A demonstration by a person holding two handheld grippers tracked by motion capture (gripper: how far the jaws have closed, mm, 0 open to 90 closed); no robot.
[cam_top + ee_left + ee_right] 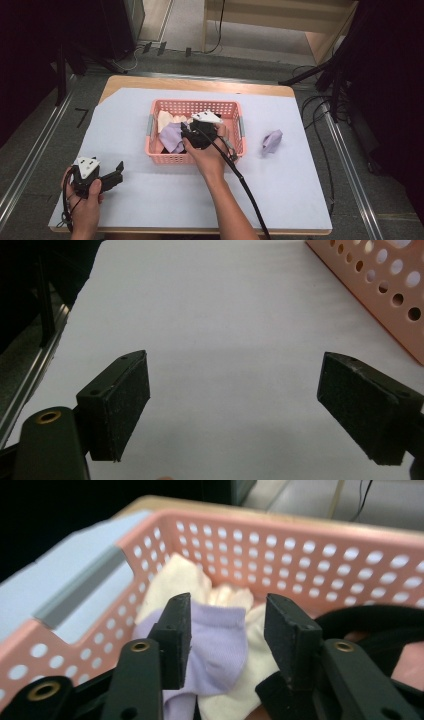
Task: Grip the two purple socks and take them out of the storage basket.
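Two grippers | R gripper [227, 630] inside pink basket [192, 105], jaws part-open astride lilac sock [215, 645], not yet pinched | L gripper [235, 405] wide, idle near-left | second lilac sock [272, 141] right of basket

high view: fixed overhead camera, looking forward and down across the whole bench [150, 200]. left tool view: rides low over the bench sheet, close, with a corner of the pink basket [385, 295] at upper right. right tool view: close inside the same basket [300, 545], facing its far wall. all three views share the basket [195, 106].
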